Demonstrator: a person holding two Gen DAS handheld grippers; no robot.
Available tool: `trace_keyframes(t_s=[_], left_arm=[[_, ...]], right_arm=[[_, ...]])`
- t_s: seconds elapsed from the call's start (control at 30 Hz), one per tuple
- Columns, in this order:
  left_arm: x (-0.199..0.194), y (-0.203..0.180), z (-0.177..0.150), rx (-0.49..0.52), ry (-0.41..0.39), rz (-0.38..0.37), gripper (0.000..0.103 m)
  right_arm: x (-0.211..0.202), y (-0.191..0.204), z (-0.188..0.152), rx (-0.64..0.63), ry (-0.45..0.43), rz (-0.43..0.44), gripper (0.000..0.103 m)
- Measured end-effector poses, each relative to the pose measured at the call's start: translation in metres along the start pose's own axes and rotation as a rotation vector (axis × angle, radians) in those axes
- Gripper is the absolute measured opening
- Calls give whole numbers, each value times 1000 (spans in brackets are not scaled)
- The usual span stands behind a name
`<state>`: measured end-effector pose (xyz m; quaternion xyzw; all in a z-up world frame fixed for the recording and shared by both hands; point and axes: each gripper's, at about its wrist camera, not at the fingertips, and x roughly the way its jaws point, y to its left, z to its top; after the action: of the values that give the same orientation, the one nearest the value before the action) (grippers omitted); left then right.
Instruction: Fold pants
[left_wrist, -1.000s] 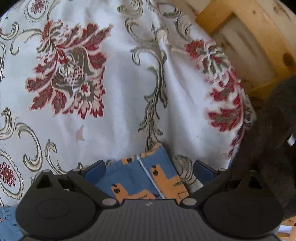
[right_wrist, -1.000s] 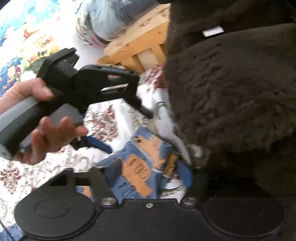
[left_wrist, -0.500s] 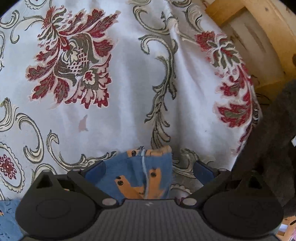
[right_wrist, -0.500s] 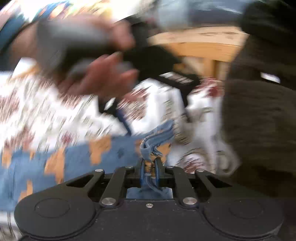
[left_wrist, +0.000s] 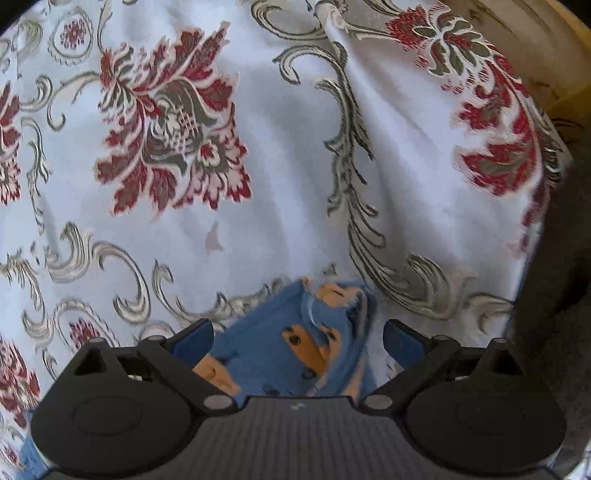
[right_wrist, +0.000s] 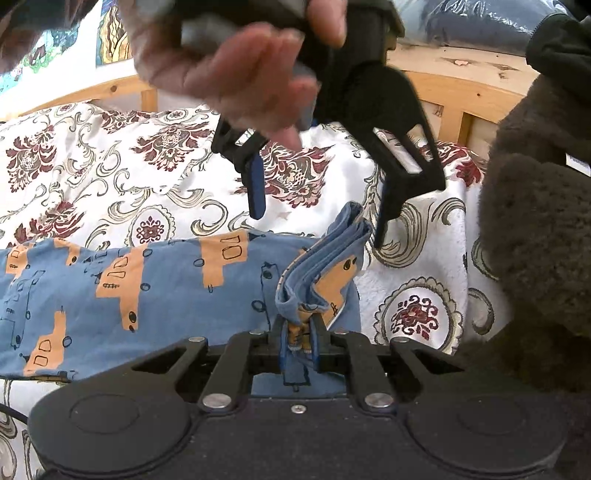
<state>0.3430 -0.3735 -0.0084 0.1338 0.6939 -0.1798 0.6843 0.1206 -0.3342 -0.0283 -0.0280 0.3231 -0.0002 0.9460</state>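
My right gripper (right_wrist: 298, 341) was clamped on a bunched corner of the blue cotton pants with orange bus prints (right_wrist: 147, 280), which lay spread over the white bedspread with red and grey floral embroidery (right_wrist: 110, 192). My left gripper (left_wrist: 297, 334) hung with its fingers spread above that corner. Only the right view showed the hand (right_wrist: 236, 70) holding it, a dark brown fleece blanket (right_wrist: 535, 236) and the pine bed frame (right_wrist: 465, 92) beyond. I could read no writing.
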Motion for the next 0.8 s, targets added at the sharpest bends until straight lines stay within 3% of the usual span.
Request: trace_keyframes(t_s=[0.07,0.13,0.23,0.3,0.33,0.4,0.47,0.6,0.8], left_arm=[[-2,-1,1,-16,35,-34,100],[-1,-3,1,-25,63,-54,92],[5,-8,1,-16,64,-40,70],[7,-8,3,-26,70,-36,50],[8,-9,5,-38,72,-49,48],[6,-5,7,-61,68,-81,29],[2,0,6,-62,51,-107,17],[-12,12,-9,-26,0,-148,12],[-40,77,-62,3,-91,-328,12]], right_arm=[[0,1,0,-7,0,1,14],[0,3,0,-18,0,1,15],[-1,4,-1,-27,1,0,15],[-1,5,-1,-35,2,-1,15],[-1,5,-1,-39,2,-1,15],[-1,5,-1,-42,2,0,15],[-2,5,-1,-42,-1,1,15],[-8,5,0,-49,-24,8,13],[-36,12,-3,-126,-92,49,12]])
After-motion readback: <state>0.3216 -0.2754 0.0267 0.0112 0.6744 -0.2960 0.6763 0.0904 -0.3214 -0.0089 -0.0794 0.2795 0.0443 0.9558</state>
